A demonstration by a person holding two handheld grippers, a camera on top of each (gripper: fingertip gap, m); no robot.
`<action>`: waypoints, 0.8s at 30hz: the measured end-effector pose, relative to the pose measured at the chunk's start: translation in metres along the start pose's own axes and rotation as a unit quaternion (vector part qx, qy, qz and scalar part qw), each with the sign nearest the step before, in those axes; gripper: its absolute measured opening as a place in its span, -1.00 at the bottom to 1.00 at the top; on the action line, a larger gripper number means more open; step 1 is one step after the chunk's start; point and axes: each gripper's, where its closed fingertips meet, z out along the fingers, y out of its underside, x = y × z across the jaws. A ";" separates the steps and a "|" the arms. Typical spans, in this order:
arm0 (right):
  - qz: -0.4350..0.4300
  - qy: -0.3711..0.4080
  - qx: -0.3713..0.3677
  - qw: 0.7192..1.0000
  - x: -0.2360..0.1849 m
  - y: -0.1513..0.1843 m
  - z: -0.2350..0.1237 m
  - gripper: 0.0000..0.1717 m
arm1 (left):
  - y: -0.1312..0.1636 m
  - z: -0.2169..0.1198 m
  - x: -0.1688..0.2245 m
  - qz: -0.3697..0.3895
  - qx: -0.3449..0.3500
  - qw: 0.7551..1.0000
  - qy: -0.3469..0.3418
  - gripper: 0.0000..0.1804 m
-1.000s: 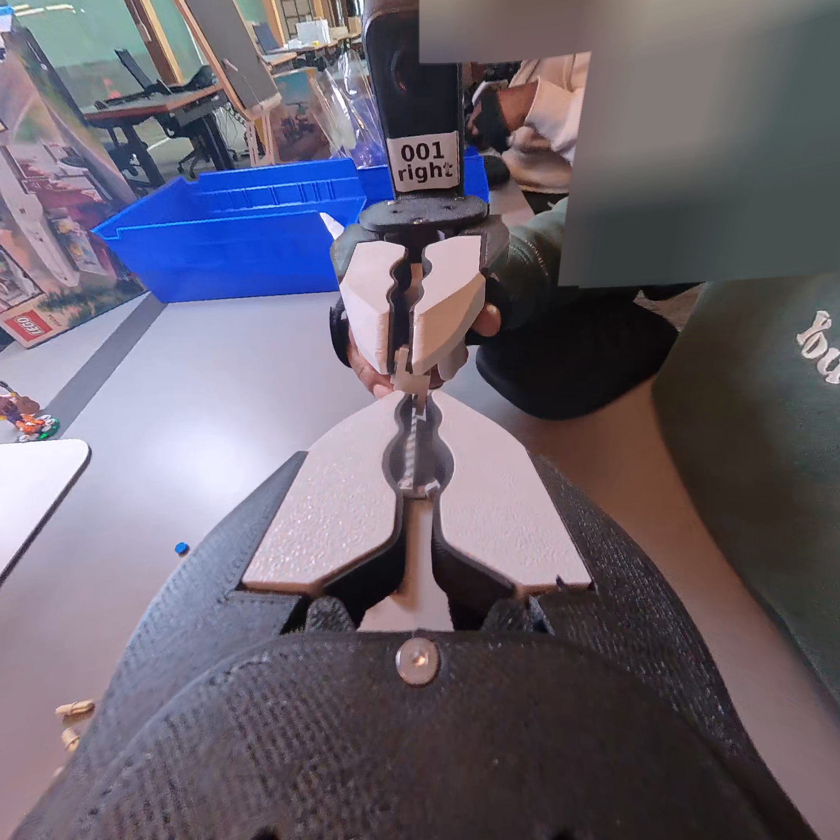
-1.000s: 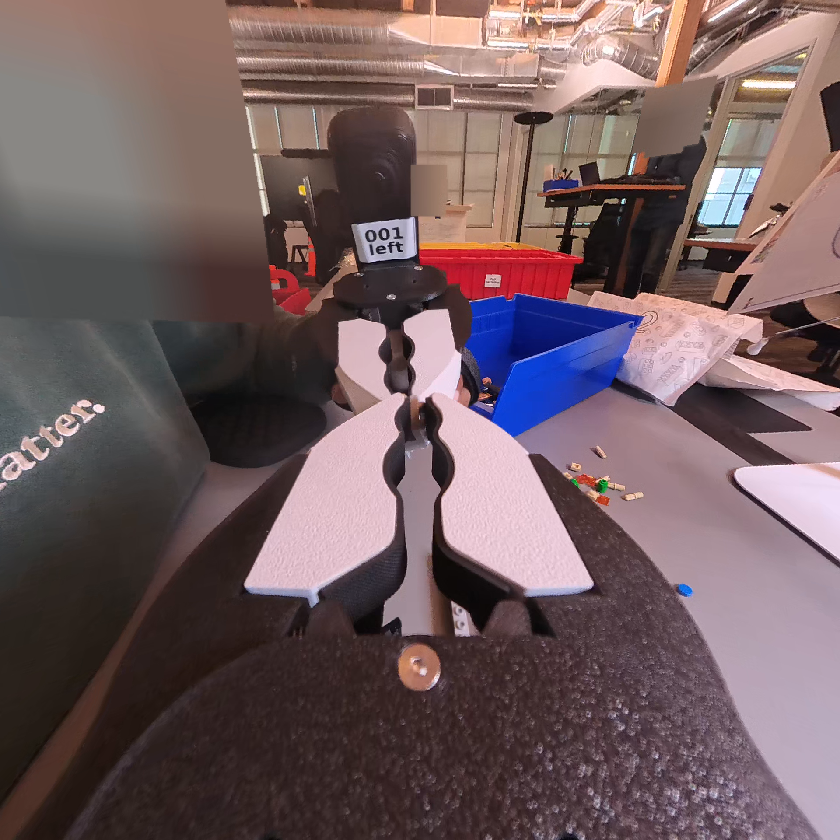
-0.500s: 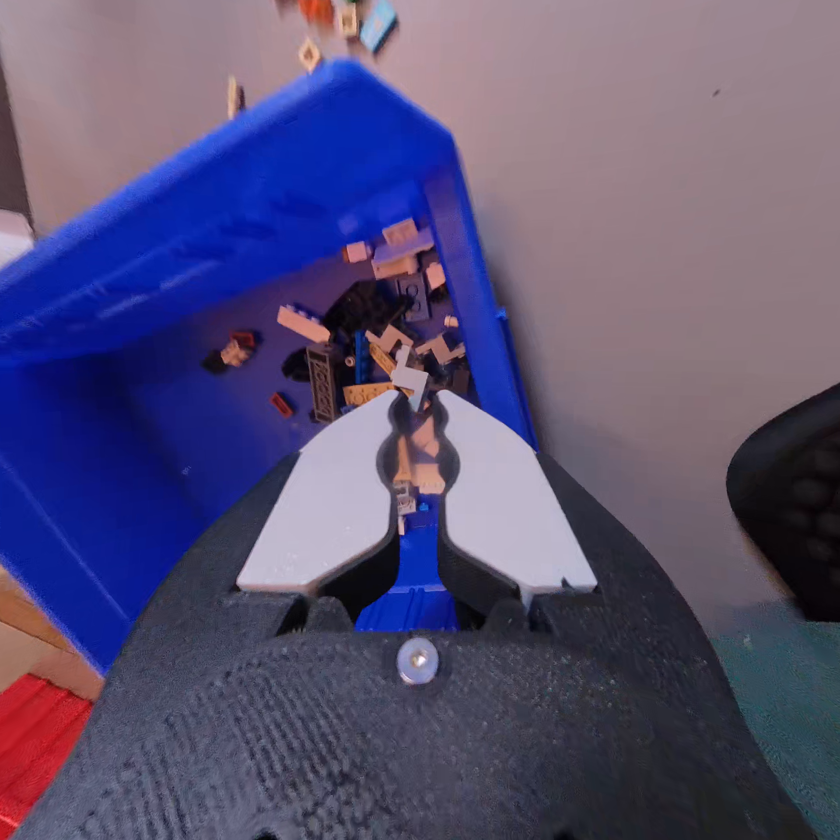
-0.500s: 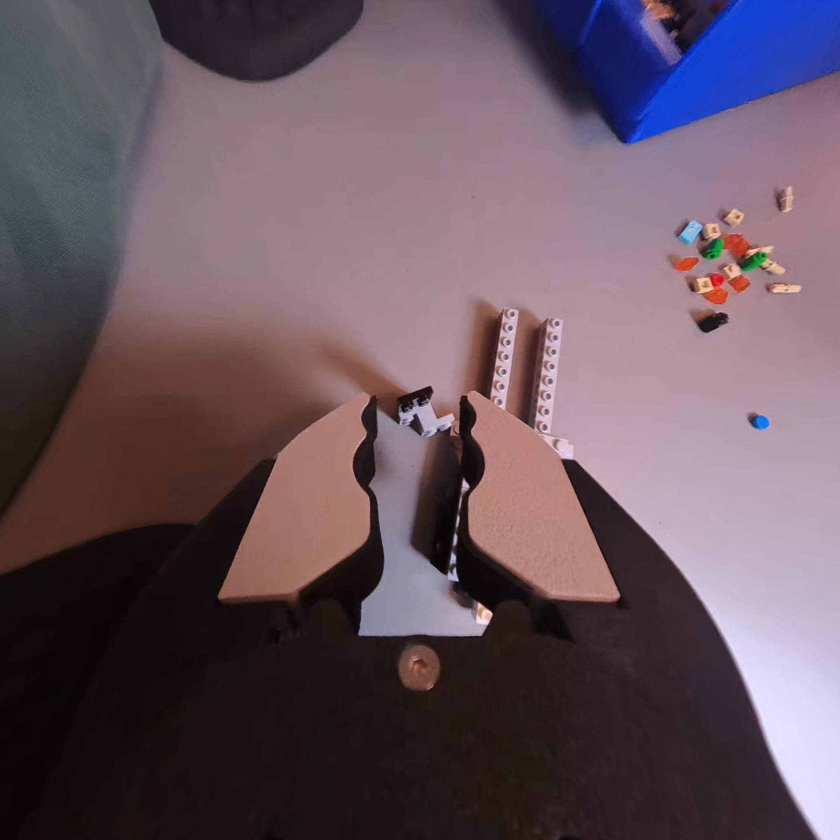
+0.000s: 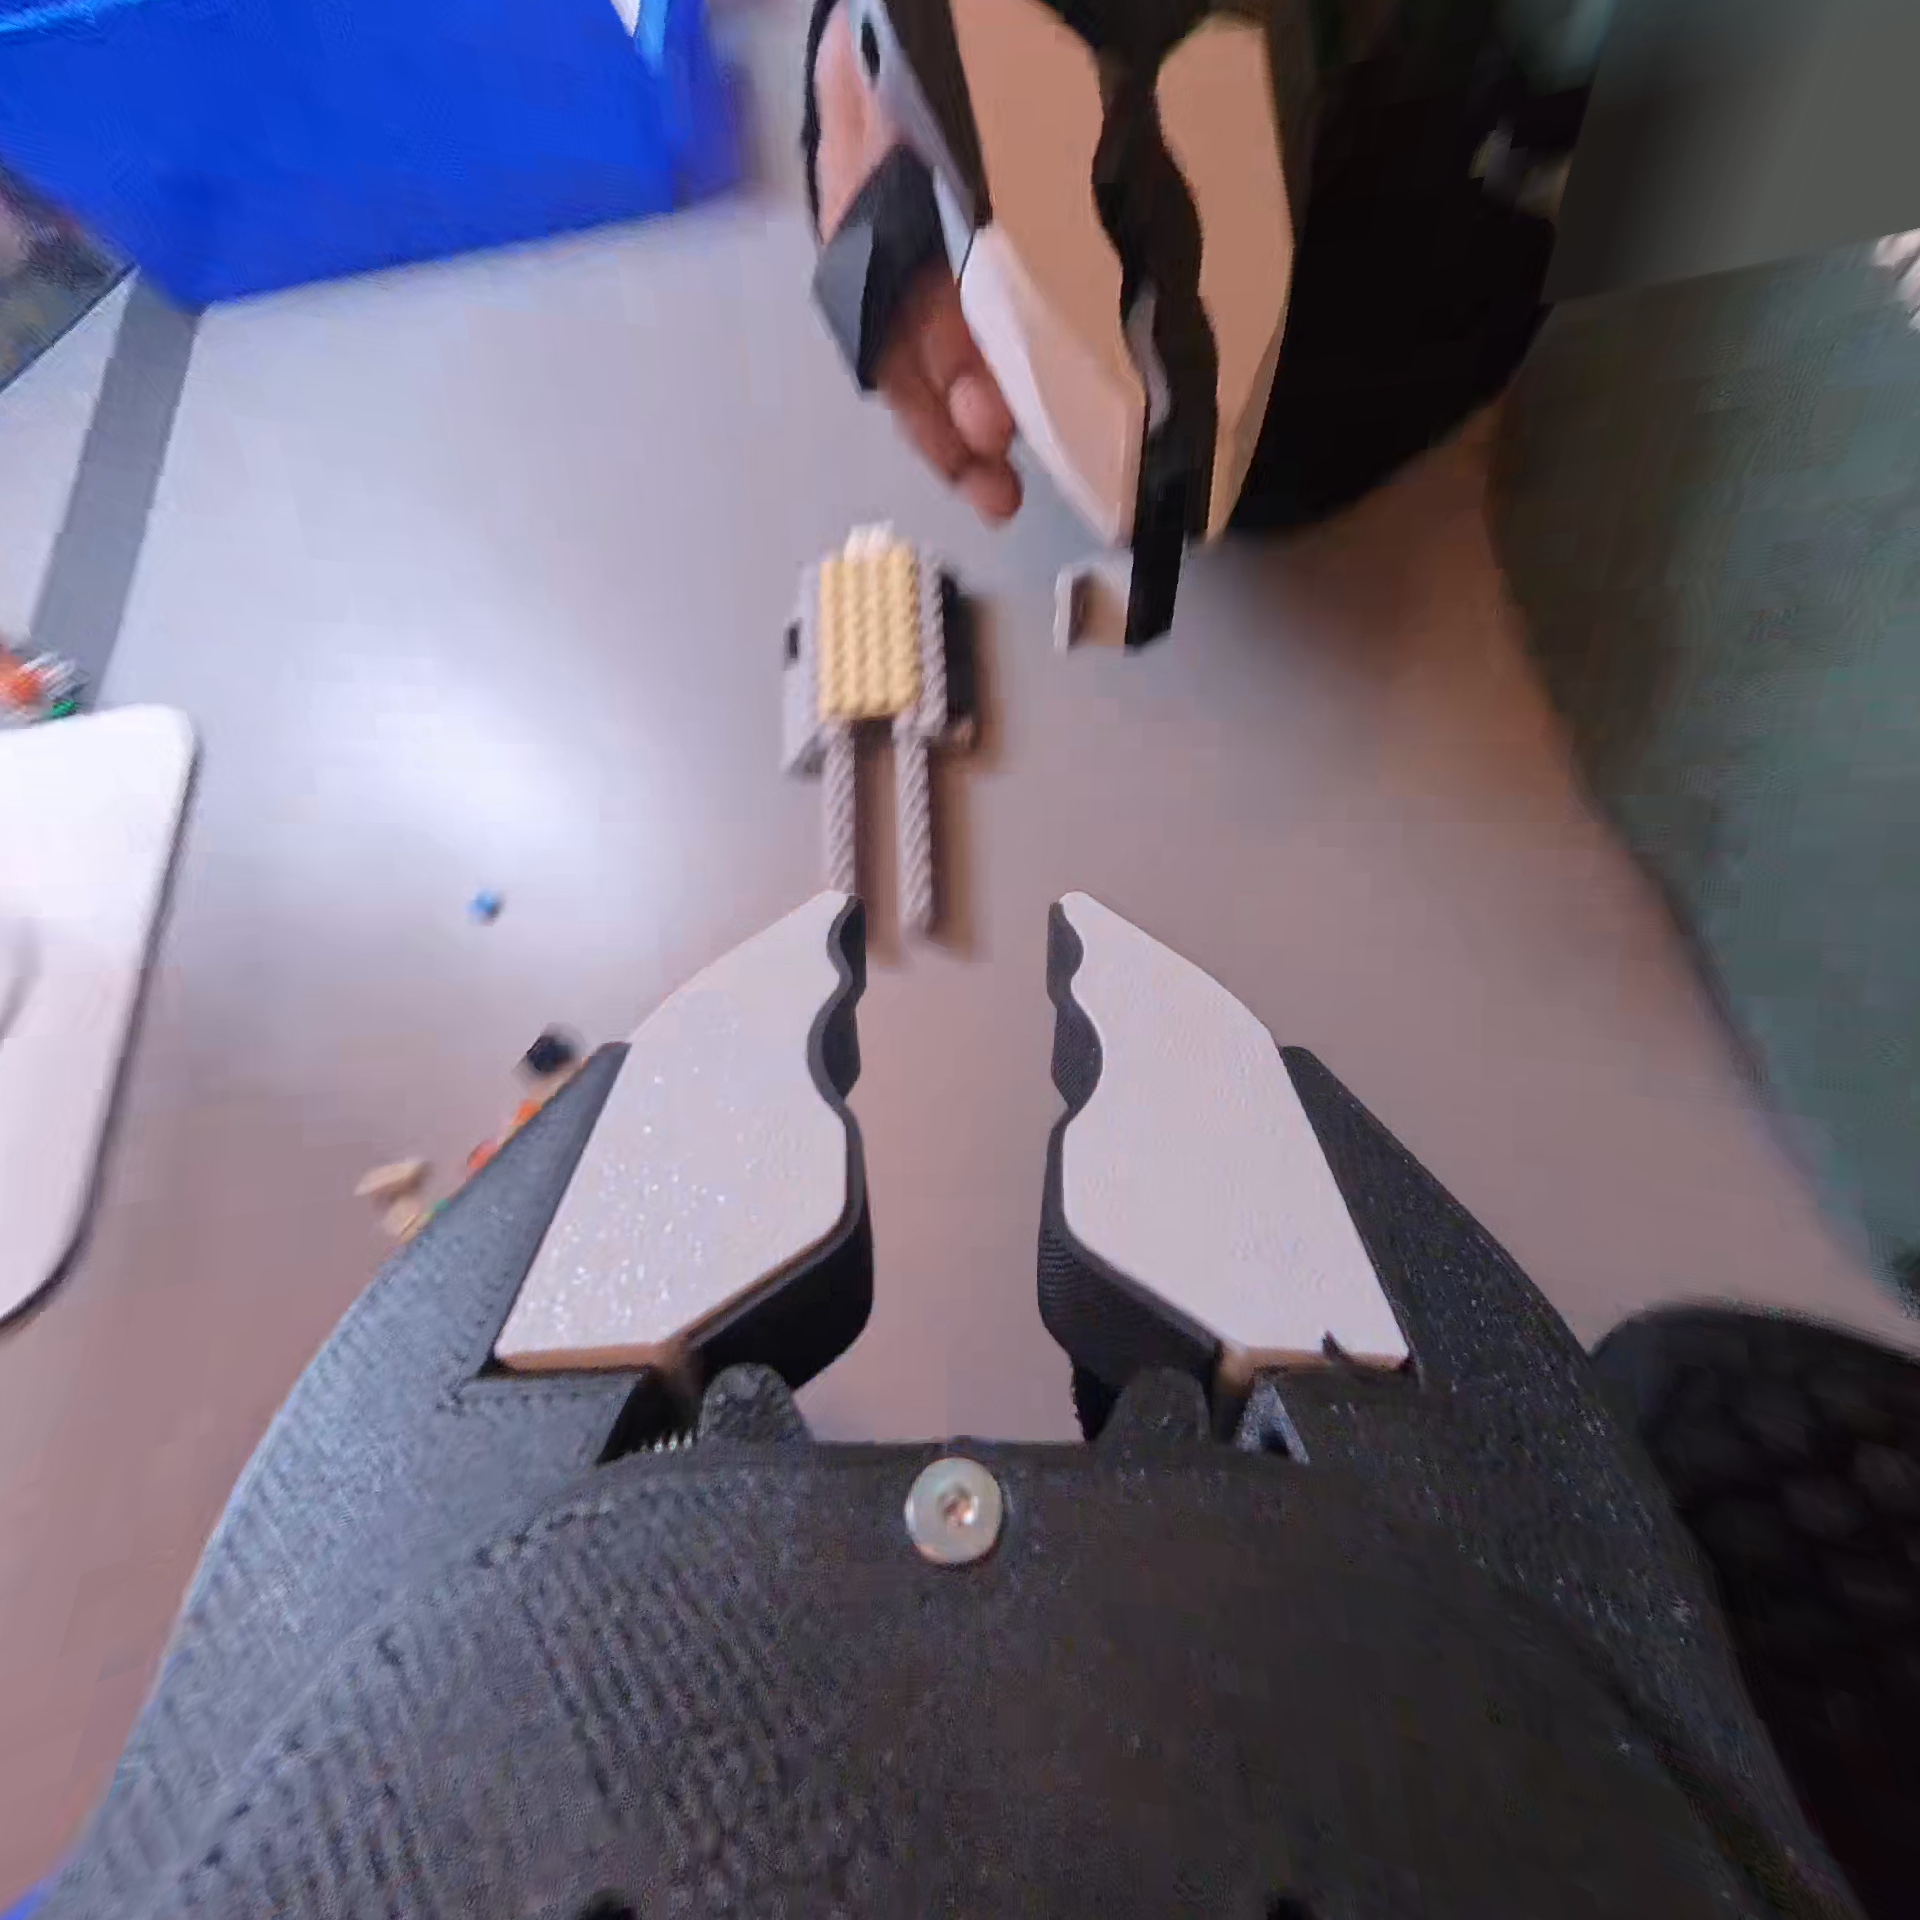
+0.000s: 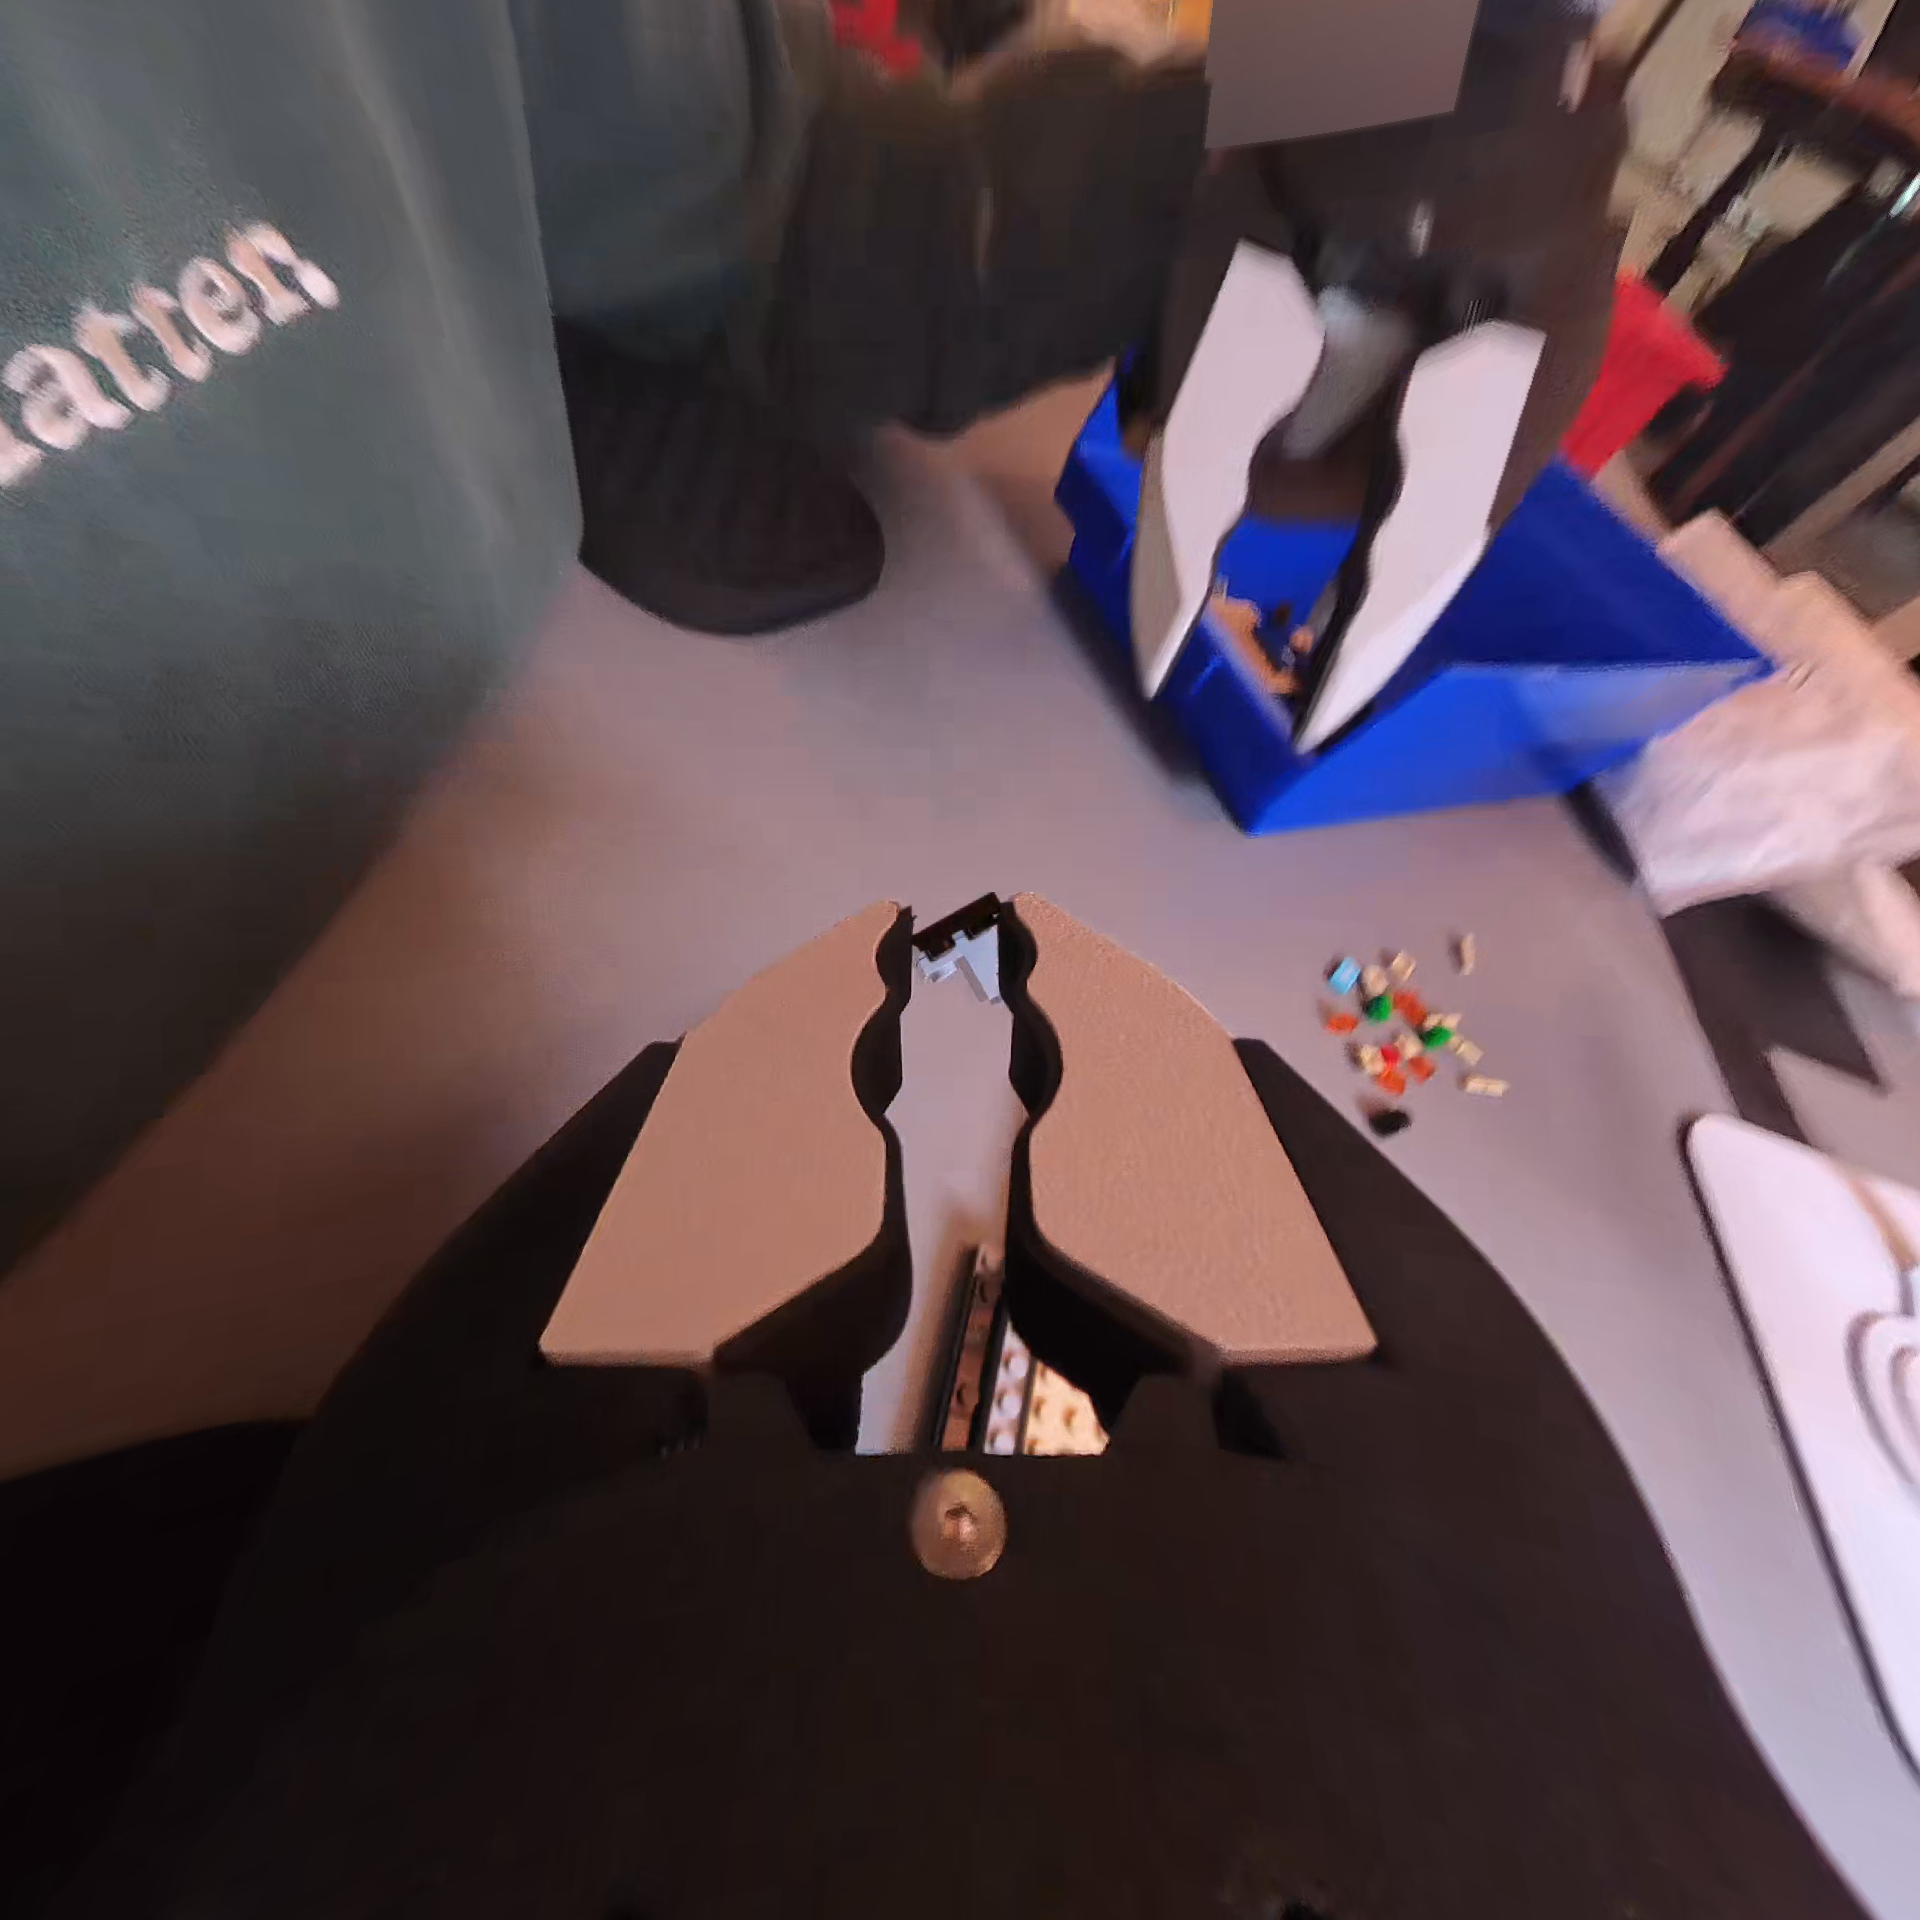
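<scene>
While the right claw pinches a small black and grey brick piece between its two tips, it holds that piece up in the air above the grey table. The left claw stands wide with nothing in it, up over the table.

Just ahead of the left claw lies a little brick build. It has a tan studded top and two long grey bars that stick out toward the claw. The pinched piece is near the build but not on it.

Farther out, a small heap of loose bricks in red, green, tan and black lies on the table, and one tiny blue stud lies alone. A blue bin with more bricks inside stands at the far side, and a white board lies at the table's edge.
</scene>
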 end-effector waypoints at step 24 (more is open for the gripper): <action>0.078 -0.024 0.068 0.994 -0.002 -0.013 0.000 -0.83 | -0.043 0.054 0.033 -0.134 0.178 0.958 0.178 -0.94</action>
